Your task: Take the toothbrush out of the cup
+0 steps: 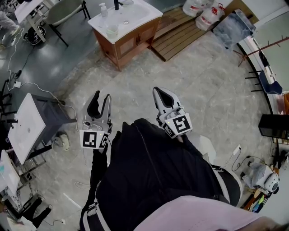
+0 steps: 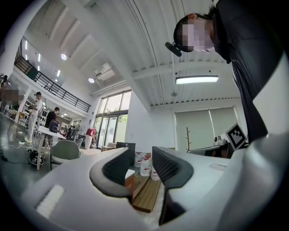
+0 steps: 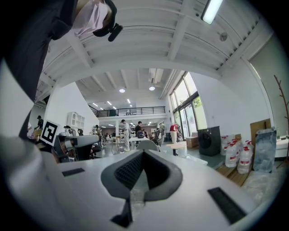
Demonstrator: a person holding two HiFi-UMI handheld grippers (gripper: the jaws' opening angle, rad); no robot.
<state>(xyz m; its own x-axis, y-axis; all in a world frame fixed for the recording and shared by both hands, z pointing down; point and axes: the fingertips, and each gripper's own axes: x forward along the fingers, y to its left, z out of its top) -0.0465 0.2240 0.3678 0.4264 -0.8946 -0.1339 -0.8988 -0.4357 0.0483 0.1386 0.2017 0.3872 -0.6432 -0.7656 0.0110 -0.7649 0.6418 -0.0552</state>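
Toothbrush not discernible; pale translucent cup [image 1: 111, 30] stands well ahead on white washbasin [image 1: 149, 17].
Left gripper [image 1: 102, 95], jaws apart and empty, seems nearer it than right gripper [image 1: 157, 90], jaws together.

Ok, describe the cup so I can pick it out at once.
At the top of the head view stands a wooden cabinet with a white sink top. The cup sits near that top's front edge, towards its left end. It is low, pale and see-through, unlike the taller pump bottle behind it.
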